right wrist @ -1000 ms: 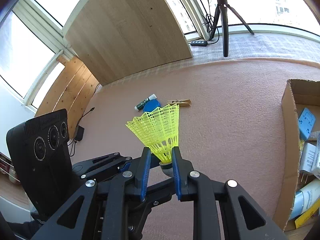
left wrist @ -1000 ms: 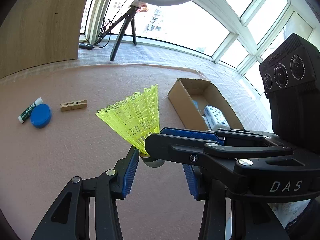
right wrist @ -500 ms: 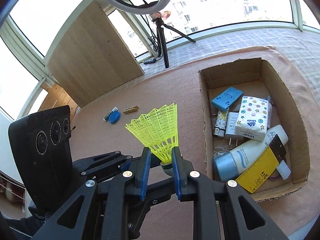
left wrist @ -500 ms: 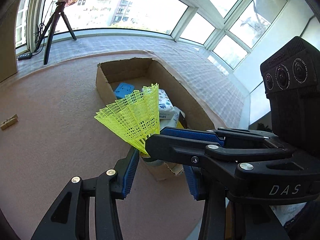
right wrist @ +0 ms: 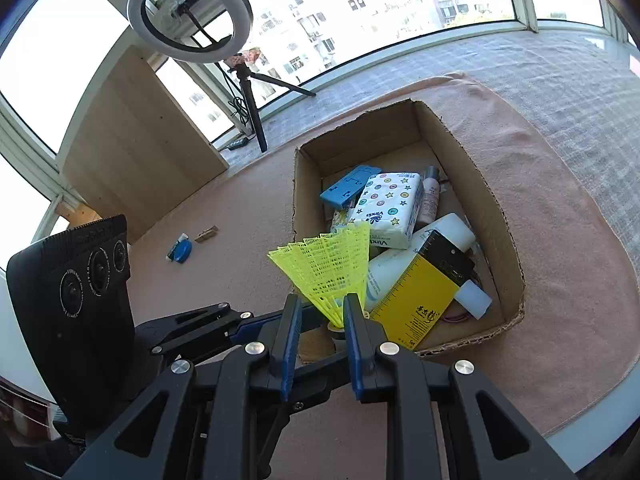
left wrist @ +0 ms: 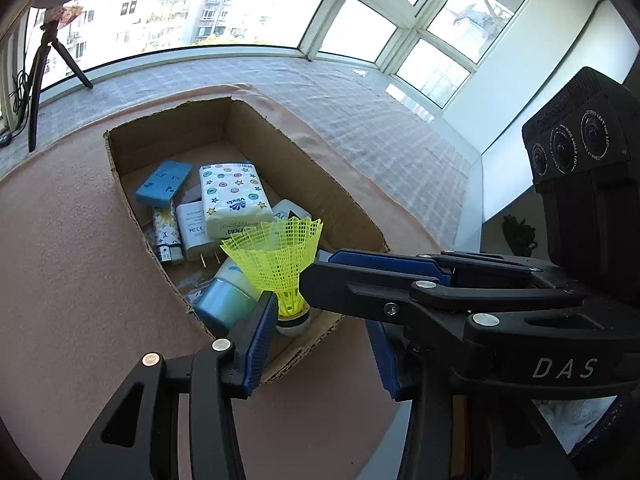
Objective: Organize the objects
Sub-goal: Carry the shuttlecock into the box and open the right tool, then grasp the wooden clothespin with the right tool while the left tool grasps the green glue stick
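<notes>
Shuttlecock (right wrist: 326, 268) upright, skirt flaring up, cork down, pinched in right claw (right wrist: 320, 326) over cardboard box (right wrist: 500, 216); left claw (left wrist: 322, 334) wide, empty

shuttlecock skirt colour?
Neon yellow mesh skirt on the shuttlecock, held in the right claw; clearest in the right wrist view.

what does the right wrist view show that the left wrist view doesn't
Only the right wrist view shows the ring light, wooden board, blue lid, clothespin and yellow ruler card. Only the left wrist view shows the white charger and patterned lighter. Both show the cardboard box, tissue pack and yellow shuttlecock, which the right gripper holds.
</notes>
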Tool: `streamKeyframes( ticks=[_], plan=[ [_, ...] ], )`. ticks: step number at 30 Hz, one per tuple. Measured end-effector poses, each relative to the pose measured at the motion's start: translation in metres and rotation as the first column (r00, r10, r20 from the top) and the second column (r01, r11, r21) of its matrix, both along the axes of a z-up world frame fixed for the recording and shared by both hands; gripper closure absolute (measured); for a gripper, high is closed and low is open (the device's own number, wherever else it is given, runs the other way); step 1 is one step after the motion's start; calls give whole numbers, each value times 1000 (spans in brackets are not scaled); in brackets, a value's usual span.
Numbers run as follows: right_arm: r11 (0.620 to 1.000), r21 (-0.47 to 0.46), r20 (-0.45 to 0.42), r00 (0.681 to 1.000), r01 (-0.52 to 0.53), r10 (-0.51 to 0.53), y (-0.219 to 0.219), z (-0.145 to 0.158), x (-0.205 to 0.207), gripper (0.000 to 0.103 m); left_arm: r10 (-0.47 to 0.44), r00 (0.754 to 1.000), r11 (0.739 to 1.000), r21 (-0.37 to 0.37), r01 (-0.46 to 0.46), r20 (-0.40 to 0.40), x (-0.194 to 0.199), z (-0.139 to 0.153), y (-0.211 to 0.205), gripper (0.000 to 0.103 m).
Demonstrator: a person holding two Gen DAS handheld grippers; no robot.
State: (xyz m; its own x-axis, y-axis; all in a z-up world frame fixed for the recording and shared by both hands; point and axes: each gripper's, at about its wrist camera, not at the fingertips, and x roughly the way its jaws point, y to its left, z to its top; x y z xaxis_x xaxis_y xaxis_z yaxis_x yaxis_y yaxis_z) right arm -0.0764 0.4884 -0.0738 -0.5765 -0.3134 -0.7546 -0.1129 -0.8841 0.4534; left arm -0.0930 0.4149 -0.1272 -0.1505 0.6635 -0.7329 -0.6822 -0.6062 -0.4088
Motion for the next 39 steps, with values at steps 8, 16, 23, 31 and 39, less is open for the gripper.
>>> streamKeyframes(
  ticks=[8, 16, 23, 31, 39],
  plan=[
    [998, 21, -14, 999, 52, -52, 6, 4, 2, 52, 16, 1000, 1000, -25, -16, -12, -7, -3, -10, 45],
    [999, 34, -34, 999, 37, -36, -6, 8, -3, 52, 79, 997, 997, -26, -79, -15, -12, 2, -45, 45],
    [1000, 30, -45, 999, 1, 0, -28, 10, -14, 52, 195, 981, 980, -24, -196, -18, -29, 7, -100, 45],
    [997, 37, -43, 996, -72, 73, -64, 10, -36, 52, 351, 936, 934, -55, -352, -22, -50, 5, -176, 45],
    [982, 76, -48, 983, -173, 177, -109, 8, -76, 52, 478, 878, 870, -118, -478, -31, -76, -8, -250, 45]
  ],
)
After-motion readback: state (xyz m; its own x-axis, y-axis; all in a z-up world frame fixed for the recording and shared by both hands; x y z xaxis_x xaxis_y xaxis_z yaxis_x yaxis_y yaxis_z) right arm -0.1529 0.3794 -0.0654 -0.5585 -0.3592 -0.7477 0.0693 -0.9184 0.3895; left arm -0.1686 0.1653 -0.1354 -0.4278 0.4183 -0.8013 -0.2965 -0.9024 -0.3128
